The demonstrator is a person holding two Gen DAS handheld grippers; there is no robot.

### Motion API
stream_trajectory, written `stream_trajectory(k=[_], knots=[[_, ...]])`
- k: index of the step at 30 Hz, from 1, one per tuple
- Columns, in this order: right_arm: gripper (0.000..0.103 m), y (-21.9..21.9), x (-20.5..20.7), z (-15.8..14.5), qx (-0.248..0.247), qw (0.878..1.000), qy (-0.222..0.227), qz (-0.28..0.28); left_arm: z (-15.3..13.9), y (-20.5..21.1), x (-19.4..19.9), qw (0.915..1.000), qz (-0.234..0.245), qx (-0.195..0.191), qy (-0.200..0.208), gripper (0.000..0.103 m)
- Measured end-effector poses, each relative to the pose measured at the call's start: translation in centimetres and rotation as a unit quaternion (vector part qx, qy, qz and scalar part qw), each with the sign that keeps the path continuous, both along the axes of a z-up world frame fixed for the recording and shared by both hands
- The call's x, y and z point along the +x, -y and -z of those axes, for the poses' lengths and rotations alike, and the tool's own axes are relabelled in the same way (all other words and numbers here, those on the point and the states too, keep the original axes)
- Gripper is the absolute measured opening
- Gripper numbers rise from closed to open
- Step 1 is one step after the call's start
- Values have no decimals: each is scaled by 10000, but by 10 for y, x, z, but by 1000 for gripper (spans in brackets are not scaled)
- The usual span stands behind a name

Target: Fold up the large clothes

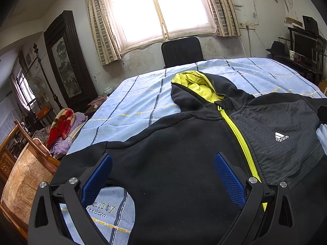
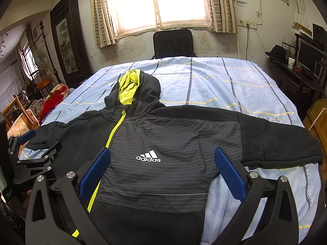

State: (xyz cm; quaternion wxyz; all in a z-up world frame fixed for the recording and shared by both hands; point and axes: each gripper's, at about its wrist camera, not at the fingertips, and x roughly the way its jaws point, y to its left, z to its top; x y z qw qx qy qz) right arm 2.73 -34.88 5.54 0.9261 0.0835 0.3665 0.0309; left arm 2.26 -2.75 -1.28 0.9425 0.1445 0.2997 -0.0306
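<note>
A black hoodie [image 2: 167,143] lies front up on the worktop [image 2: 224,81], which is covered with a light blue cloth crossed by dark and yellow lines. Its hood [image 2: 139,87], lined in lime, points toward 12 o'clock, at the window [image 2: 161,4]. A lime zip [image 2: 114,130] runs down the front, and the grey ribbed chest panel carries a white logo [image 2: 148,156]. One sleeve [image 2: 276,140] stretches flat out toward 3 o'clock; the other sleeve [image 1: 85,159] reaches toward 9 o'clock and ends near the worktop's edge.

The right gripper [image 2: 162,173] hangs over the grey panel, its blue-padded jaws spread wide with the logo between them, and grips nothing. From the pictures I cannot tell whether the pads touch the fabric. The left gripper [image 1: 163,179] hangs over the plain black half of the chest, its jaws likewise spread wide and empty, with the zip just inside its pad at 3 o'clock. In the right wrist view the left gripper shows at 9 o'clock, by the sleeve end.

Beyond the far edge of the worktop stands a black chair [image 2: 173,42] under the window, with checked curtains [image 2: 102,14] either side. At 10 o'clock a dark framed picture [image 2: 67,38] leans on the wall, with a fan [image 2: 41,60] beside it. Below that lies a red and purple heap of bedding [image 1: 63,128]. At 2 o'clock a desk [image 2: 294,79] holds a monitor [image 2: 308,55], a dark hat [image 2: 277,53] and a paper cup [image 2: 291,62].
</note>
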Motion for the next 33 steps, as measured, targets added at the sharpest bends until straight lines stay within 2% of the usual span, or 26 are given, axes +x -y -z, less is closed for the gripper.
stream_trajectory(k=[10,22,27,30,33], knots=[[99,1,0,2,35,10000,-22,8,0,-1,0,10000,-15,-4,-19,100],[99,8,7,12,307,9990,-319,76,9,-12,3,9996,-97,-49,-253,100],[99,2,9,16,241,9988,-426,-23,17,-14,12,9976,-13,-126,-682,100],[99,7,5,12,310,9990,-322,94,23,-19,16,9952,42,-251,-949,100],[99,9,0,6,112,9994,-176,281,30,-16,22,9919,87,-285,-1239,100]])
